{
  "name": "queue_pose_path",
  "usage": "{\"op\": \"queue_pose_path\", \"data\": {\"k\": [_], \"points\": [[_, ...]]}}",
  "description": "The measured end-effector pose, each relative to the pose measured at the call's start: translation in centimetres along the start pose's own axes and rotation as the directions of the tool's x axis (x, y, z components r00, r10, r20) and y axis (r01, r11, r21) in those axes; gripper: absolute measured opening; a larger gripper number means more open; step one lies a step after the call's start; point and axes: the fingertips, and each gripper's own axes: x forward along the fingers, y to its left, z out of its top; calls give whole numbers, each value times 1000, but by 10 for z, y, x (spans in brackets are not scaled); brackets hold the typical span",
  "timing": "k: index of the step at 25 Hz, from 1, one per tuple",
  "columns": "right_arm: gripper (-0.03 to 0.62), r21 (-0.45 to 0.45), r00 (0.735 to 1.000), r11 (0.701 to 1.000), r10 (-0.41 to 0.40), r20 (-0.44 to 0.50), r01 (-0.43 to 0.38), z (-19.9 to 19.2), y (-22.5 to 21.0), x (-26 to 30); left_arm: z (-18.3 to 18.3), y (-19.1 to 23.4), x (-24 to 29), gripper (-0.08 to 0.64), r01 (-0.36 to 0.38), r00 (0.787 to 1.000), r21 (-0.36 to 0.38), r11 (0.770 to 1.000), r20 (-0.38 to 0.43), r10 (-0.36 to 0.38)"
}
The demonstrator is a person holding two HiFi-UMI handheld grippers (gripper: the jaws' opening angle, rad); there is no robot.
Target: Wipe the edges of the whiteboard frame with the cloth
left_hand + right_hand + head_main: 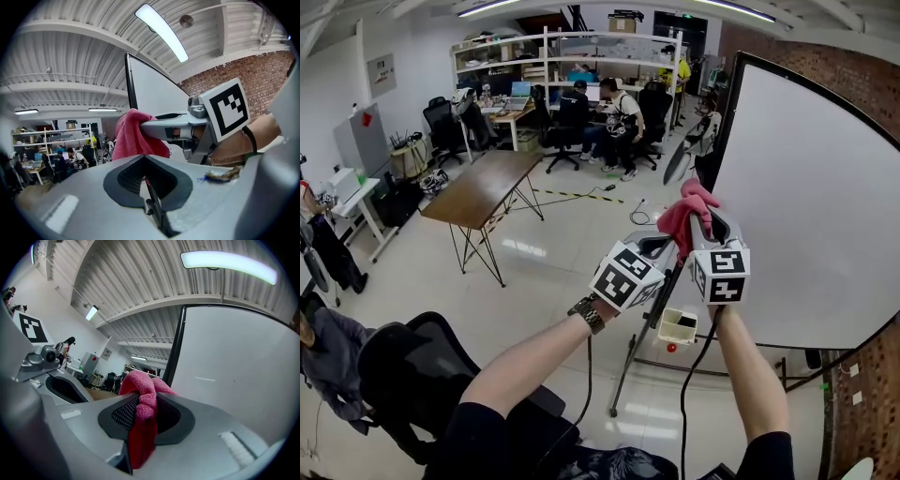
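The whiteboard point(806, 216) stands at the right, its black frame point(727, 122) running up its left edge. My right gripper point(694, 223) is shut on a pink cloth point(686, 208), held up just left of that frame edge and apart from it. In the right gripper view the cloth point(143, 413) bulges out between the jaws, with the frame point(174, 352) right behind it. My left gripper point(661, 246) sits close beside the right one, a little lower. Its jaws point(146, 180) are shut with nothing in them, and the cloth point(133, 136) shows beyond them.
The whiteboard's stand leg point(642, 337) slants down to the floor beside a small white box point(678, 325). A wooden table point(483, 187) stands at the left, a black office chair point(403, 366) nearer still. Several people sit at desks point(600, 108) at the back.
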Motion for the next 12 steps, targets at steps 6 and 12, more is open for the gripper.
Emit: {"op": "queue_pose_path", "data": {"k": [6, 12], "points": [[81, 49, 992, 999, -11, -125, 17, -73, 24, -11, -57, -17, -4, 3, 30, 999, -79, 996, -25, -32], [81, 79, 964, 997, 7, -265, 14, -150, 53, -17, -108, -26, -5, 3, 62, 996, -143, 988, -49, -69]]}}
